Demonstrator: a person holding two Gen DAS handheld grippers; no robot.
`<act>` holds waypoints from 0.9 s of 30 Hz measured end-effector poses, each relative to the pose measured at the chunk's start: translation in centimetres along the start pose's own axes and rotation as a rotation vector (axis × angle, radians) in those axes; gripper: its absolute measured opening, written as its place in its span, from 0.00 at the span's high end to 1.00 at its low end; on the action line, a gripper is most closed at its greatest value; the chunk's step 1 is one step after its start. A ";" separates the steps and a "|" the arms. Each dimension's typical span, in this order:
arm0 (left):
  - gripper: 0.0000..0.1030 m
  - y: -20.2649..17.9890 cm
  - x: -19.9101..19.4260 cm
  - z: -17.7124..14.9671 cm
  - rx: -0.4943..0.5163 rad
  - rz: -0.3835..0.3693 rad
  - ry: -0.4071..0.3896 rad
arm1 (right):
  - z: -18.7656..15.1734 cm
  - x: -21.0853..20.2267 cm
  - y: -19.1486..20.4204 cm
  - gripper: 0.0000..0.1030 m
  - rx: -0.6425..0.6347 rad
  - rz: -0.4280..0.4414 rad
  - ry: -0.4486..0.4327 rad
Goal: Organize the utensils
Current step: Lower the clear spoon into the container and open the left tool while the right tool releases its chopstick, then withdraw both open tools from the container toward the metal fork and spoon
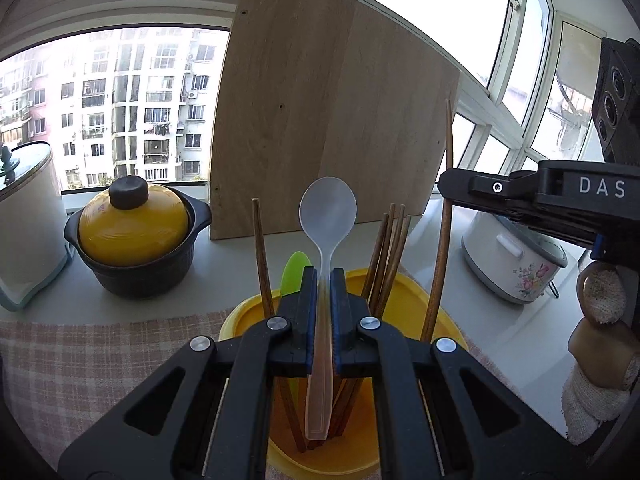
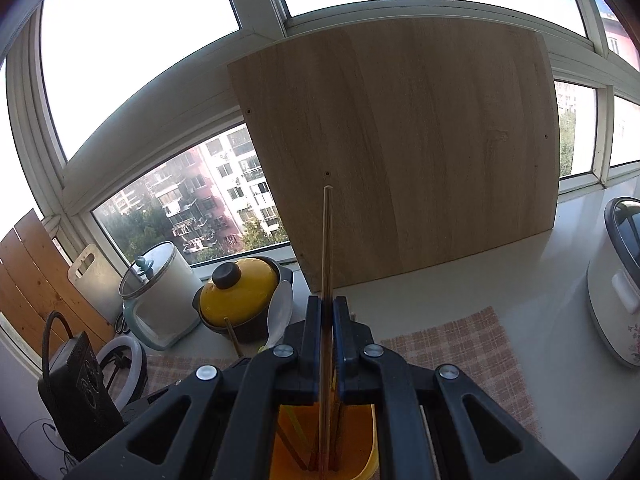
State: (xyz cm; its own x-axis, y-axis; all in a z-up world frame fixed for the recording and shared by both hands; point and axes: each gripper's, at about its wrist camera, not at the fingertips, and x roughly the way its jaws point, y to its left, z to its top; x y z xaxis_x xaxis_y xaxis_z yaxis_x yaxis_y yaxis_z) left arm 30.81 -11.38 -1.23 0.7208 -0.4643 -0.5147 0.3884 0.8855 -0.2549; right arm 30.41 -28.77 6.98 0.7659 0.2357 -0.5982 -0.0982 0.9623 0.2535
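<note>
My left gripper [image 1: 323, 276] is shut on the handle of a clear plastic spoon [image 1: 327, 216], held upright with its bowl up and its handle end down inside the yellow utensil holder [image 1: 404, 292]. Several wooden chopsticks [image 1: 390, 256] and a green utensil [image 1: 294, 272] stand in the holder. My right gripper [image 2: 327, 304] is shut on an upright wooden chopstick [image 2: 327, 240] whose lower end reaches into the holder [image 2: 370, 444]. In the left wrist view the right gripper [image 1: 446, 188] holds that chopstick [image 1: 442, 248] at the holder's right side.
A wooden board [image 1: 328, 120] leans on the window behind. A yellow-lidded black pot [image 1: 134, 236] and a white glass-lidded pot [image 1: 24, 224] stand at the left, a flowered rice cooker [image 1: 516, 264] at the right. A checked cloth [image 1: 92, 364] lies under the holder.
</note>
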 end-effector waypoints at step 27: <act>0.96 1.2 -4.2 -1.9 0.032 0.000 0.056 | -4.7 -1.1 -0.3 0.83 -0.044 0.017 0.086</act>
State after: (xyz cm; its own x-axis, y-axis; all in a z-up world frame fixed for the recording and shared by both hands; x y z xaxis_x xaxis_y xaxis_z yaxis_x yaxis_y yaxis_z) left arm 27.16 -8.29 -0.97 0.6878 -0.4617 -0.5601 0.4072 0.8842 -0.2288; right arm 26.63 -28.71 3.92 0.7064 0.2608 -0.6580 -0.1395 0.9627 0.2318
